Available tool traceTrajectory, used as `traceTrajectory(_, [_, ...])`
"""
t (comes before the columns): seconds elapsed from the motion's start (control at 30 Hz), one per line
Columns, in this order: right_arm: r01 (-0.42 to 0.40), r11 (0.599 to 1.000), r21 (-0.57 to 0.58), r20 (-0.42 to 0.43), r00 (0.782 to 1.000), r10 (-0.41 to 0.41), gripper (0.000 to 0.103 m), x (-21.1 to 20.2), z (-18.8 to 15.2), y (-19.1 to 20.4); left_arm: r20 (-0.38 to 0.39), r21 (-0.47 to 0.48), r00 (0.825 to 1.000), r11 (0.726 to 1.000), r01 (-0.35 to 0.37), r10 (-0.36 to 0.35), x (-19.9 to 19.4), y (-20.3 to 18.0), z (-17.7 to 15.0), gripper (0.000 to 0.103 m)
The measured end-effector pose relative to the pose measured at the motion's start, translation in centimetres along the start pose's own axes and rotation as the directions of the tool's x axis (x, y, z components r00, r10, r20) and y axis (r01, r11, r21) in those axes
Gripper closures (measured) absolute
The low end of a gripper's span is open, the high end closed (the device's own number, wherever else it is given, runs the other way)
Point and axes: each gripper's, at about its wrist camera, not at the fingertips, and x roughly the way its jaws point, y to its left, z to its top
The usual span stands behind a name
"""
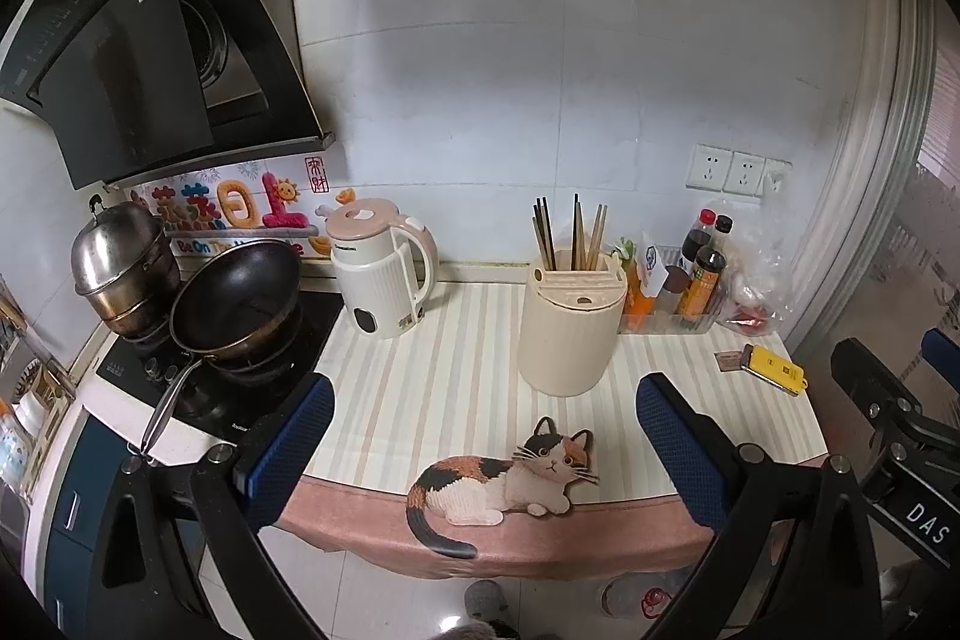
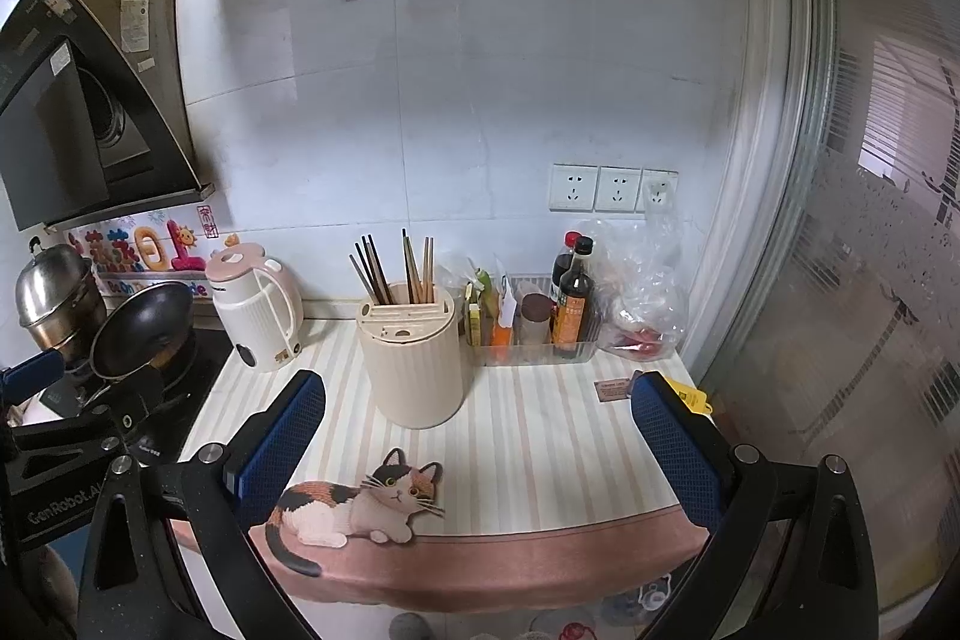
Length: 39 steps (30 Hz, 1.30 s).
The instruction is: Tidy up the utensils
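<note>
The chopsticks point(image 1: 570, 232) already stand in the cream holder point(image 1: 570, 328) at frame centre (no loose utensil visible). Left gripper point(image 1: 480, 436) and right gripper point(image 2: 480, 436) are both spread wide, holding nothing; I judge little remains, or nothing started.

On the counter mat point(image 2: 540, 436), the utensil holder point(image 2: 417, 358) stood near the middle with chopsticks point(image 2: 396, 271) upright in its rear slots. The kettle point(image 2: 258, 310) stood to its left, with the wok point(image 1: 237, 295) and a lidded pot point(image 1: 120, 256) on the stove further left. To the holder's right, a tray of bottles point(image 2: 540, 334) sat against the wall beneath the wall sockets point(image 2: 612, 189).
</note>
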Motion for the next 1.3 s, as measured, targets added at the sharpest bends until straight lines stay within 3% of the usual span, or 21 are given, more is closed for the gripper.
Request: traceTrajectory(1.3, [-0.005,1.0,-0.004,-0.012,1.0,0.005,0.0,0.23,0.09,-0.47,-0.005,-0.004,1.0,1.0,-0.003,0.003,0.63,0.2,-0.27,0.0])
